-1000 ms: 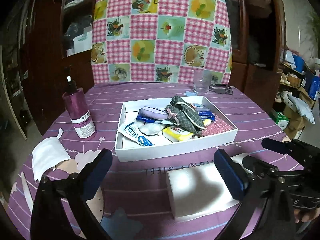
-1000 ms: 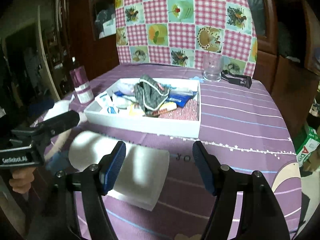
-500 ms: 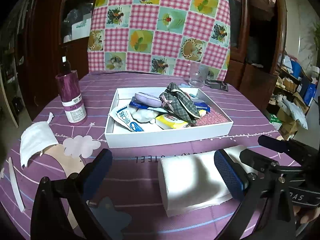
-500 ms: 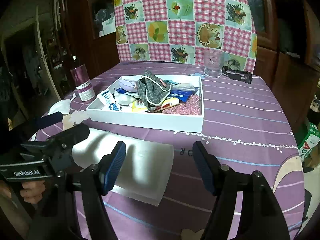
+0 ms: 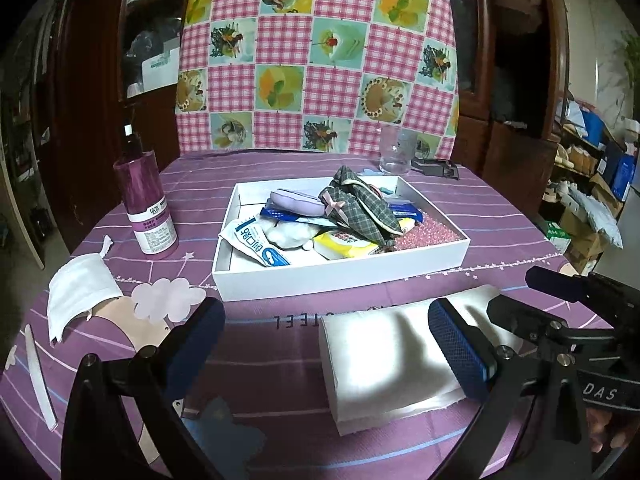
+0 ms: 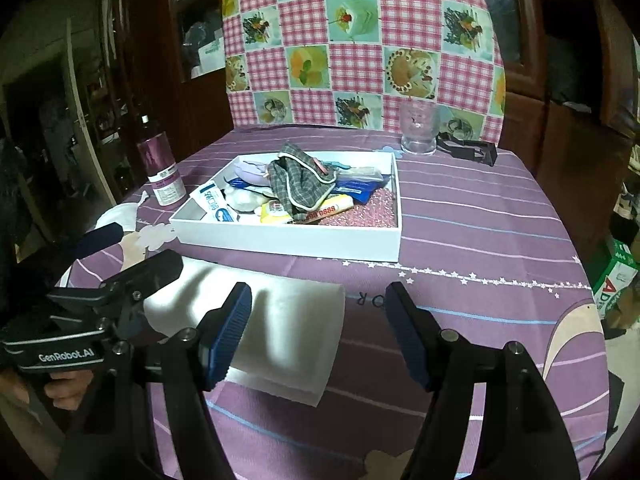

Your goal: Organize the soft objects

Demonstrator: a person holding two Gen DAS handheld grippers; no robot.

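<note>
A folded white towel (image 5: 384,356) lies flat on the purple tablecloth in front of a white tray (image 5: 340,276). The tray holds a grey plaid pouch (image 5: 360,208), a lilac pouch (image 5: 296,202) and several soft packets. My left gripper (image 5: 328,344) is open just above the towel's left part, its right finger over the cloth. My right gripper (image 6: 318,334) is open too, its left finger over the towel (image 6: 280,332) and its right finger over bare tablecloth. Neither gripper presses on anything. In the right wrist view the tray (image 6: 288,240) stands beyond the towel.
A purple pump bottle (image 5: 148,208) stands left of the tray, with a white face mask (image 5: 80,292) near the left table edge. A clear glass (image 5: 394,152) and a black clip (image 5: 436,168) sit behind the tray. A checked chair back and dark cabinets rise behind the table.
My left gripper has edged slightly toward the towel and its view has levelled a little. The towel, the tray and my right gripper have stayed put. Both grippers stay open.
</note>
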